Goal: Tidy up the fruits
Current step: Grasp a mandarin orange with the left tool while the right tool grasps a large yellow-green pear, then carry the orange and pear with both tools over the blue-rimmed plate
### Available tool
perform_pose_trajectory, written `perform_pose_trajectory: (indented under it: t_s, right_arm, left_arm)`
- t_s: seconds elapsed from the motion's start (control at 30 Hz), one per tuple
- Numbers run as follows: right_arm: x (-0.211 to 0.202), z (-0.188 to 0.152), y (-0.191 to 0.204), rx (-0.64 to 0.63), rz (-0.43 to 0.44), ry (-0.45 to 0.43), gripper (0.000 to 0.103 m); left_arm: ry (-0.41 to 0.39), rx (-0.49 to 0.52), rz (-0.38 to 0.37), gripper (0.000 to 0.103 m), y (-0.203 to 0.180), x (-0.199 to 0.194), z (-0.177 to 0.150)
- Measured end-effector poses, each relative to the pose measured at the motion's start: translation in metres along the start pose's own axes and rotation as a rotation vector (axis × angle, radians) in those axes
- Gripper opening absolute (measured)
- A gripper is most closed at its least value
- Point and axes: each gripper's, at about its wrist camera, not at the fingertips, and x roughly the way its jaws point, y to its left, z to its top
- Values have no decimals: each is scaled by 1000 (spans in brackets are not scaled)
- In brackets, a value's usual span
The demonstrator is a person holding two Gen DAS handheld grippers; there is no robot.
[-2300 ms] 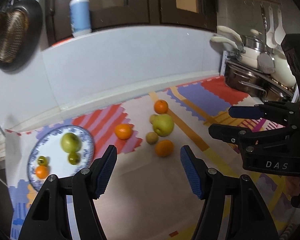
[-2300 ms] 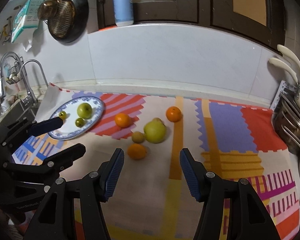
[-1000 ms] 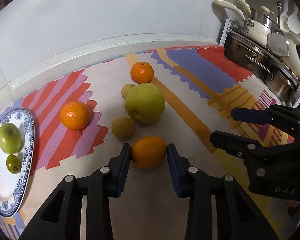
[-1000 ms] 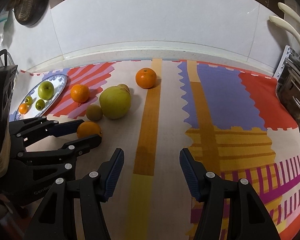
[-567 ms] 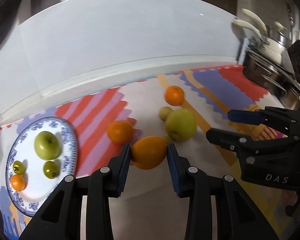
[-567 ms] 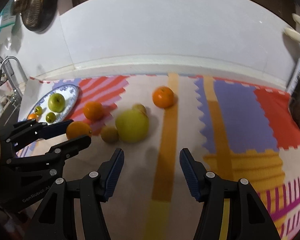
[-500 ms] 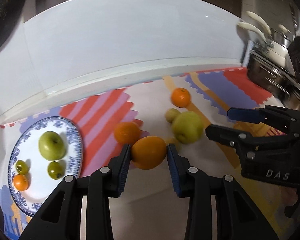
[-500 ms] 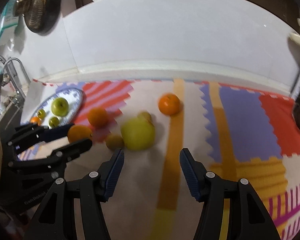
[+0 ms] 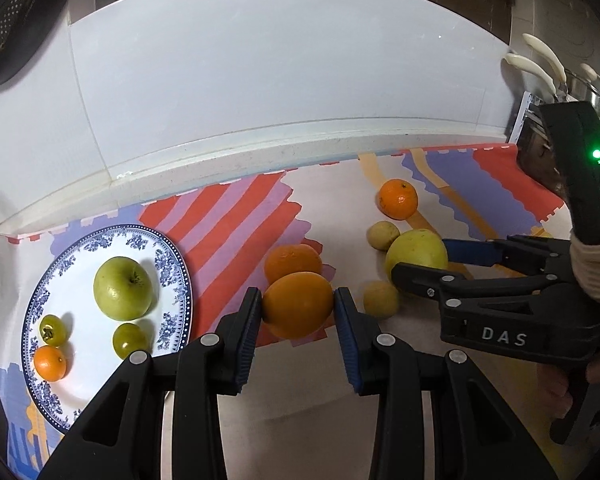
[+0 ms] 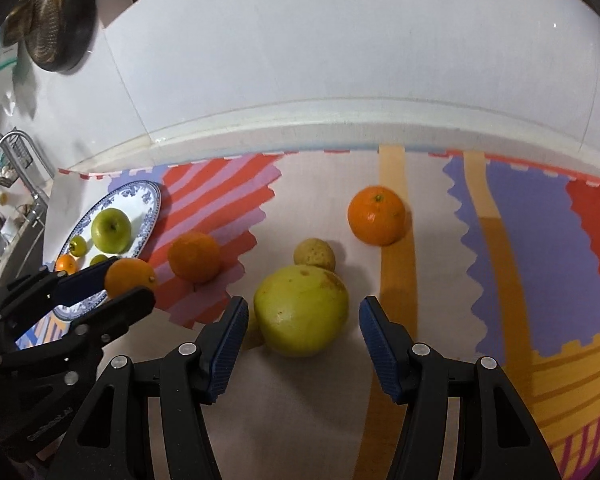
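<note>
My left gripper [image 9: 298,305] is shut on an orange [image 9: 296,308], held above the mat just right of the blue-patterned plate [image 9: 172,264]. On the plate lie a green apple [image 9: 123,288], two small green fruits and a small orange. My right gripper [image 10: 302,320] is open, its blue pads standing either side of a large yellow-green fruit [image 10: 302,316] with a gap on each side. Loose on the mat are two oranges [image 10: 376,215] [image 10: 194,257] and two small yellowish fruits [image 9: 382,235] [image 9: 381,299].
A colourful striped mat [image 9: 236,220] covers the counter, with a white backsplash [image 9: 260,80] behind it. Pots and utensils [image 9: 540,68] stand at the far right. A sink tap [image 10: 8,148] and a hanging pan [image 10: 52,24] are at the left.
My left gripper lifted the orange off the mat and carried it left, closer to the plate. My right gripper swung left until the large yellow-green fruit came between its jaws.
</note>
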Motion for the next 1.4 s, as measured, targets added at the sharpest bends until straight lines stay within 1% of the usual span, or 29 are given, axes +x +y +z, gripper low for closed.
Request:
perform_pose_trajectory:
  t_s: [0.17,0.2,0.23,0.43,0.63,1.0,1.13,1.4]
  right_arm:
    - [4,0,-3,20,9,1,58]
    - [5,0,-3,16,13,0,57]
    - [5,1,-2,14,21,-1,51]
    - [4,2,2,0,8,-7,51]
    - [-14,1,8,-27,-16,-49,51]
    - [-60,-5,24,-42,-23,-122,51]
    - [-75,-8,35,-43,-7,-148,51]
    - [-99,-13,62,-86,27,-186,51]
  left_arm:
    - [2,-2,0,37,0,1,-1]
    - [3,-3,0,37,0,2,-1]
    - [4,-4,-2,37,1,2,-1]
    - [-2,-15,-1,37,3,-1,-1]
    - [-26,-24,-8,37,4,-13,1]
    - [-104,-43,-19,37,3,-54,-2]
    - [-130,-59,-14,37,7,-71,-4]
    - [-169,-88,8,37,16,-104,-16]
